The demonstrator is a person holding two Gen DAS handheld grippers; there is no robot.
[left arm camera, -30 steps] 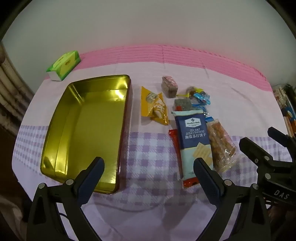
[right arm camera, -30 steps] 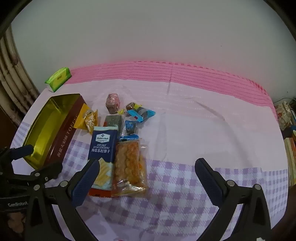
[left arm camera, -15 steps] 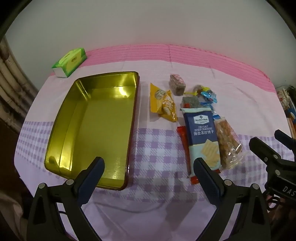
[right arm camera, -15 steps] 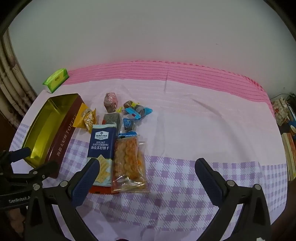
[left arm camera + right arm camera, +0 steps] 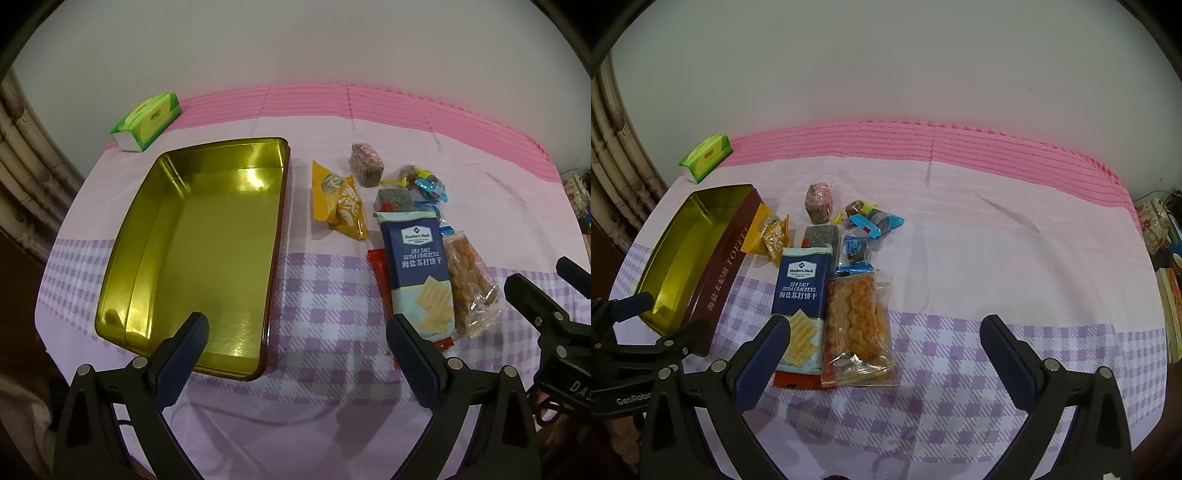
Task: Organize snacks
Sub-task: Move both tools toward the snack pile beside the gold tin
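While gold tin (image 5: 207, 254) sits bare inside, snacks apparently all beside it; left hand-held gripper (image 5: 295, 339) and right hand-held gripper (image 5: 884, 338) both spread, hovering over table (image 5: 997, 266).

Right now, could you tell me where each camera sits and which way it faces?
Left wrist: sits on the left hand-held gripper, looking down at the gold tin; the right hand-held gripper shows at its edge.
Right wrist: on the right one, facing the cracker pack.
Both show tin, crackers and tissue pack.
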